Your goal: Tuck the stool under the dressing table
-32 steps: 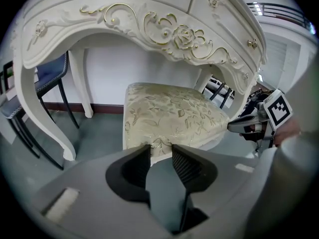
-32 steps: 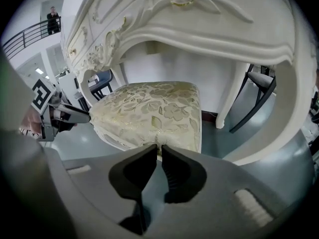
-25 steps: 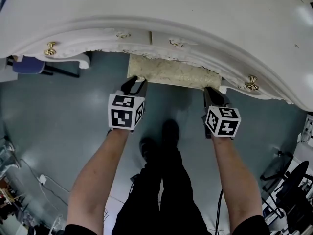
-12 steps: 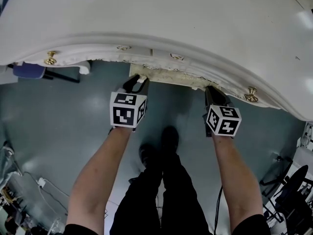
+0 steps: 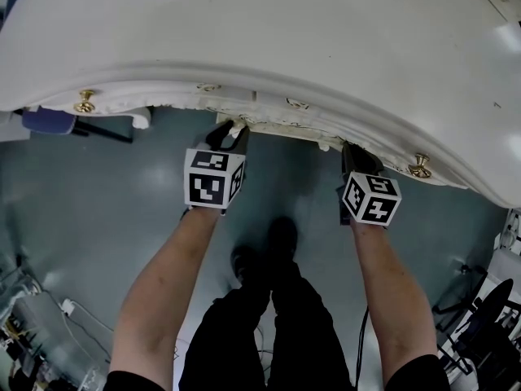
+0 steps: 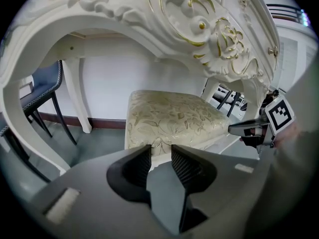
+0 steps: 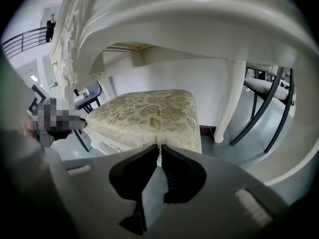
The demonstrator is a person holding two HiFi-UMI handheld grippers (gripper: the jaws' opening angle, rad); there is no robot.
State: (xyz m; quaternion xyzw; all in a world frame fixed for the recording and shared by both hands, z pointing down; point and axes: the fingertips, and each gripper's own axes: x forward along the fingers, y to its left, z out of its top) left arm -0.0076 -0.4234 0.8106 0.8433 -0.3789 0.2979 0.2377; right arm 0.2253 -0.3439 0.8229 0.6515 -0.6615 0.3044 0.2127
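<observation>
The stool [image 5: 277, 127] has a cream floral seat, and in the head view only a thin strip of it shows below the edge of the white dressing table [image 5: 260, 39]. My left gripper [image 5: 232, 130] is at the stool's near left corner. In the left gripper view its jaws [image 6: 159, 156] are closing on that corner of the stool [image 6: 169, 116], which sits between the pads. My right gripper [image 5: 354, 149] is at the near right corner. Its jaws [image 7: 160, 153] stand almost together, pinching the stool's [image 7: 149, 113] corner edge.
The carved table apron [image 6: 199, 29] arches over the stool. A white table leg [image 7: 230, 98] stands right of it. A dark blue chair [image 6: 40, 91] stands at the left and black chair legs [image 7: 269, 103] at the right. The person's feet [image 5: 260, 247] are on the grey floor behind the grippers.
Both grippers have moved toward the table with the stool. The seat has slid further under the table, from a broad band to a thin strip.
</observation>
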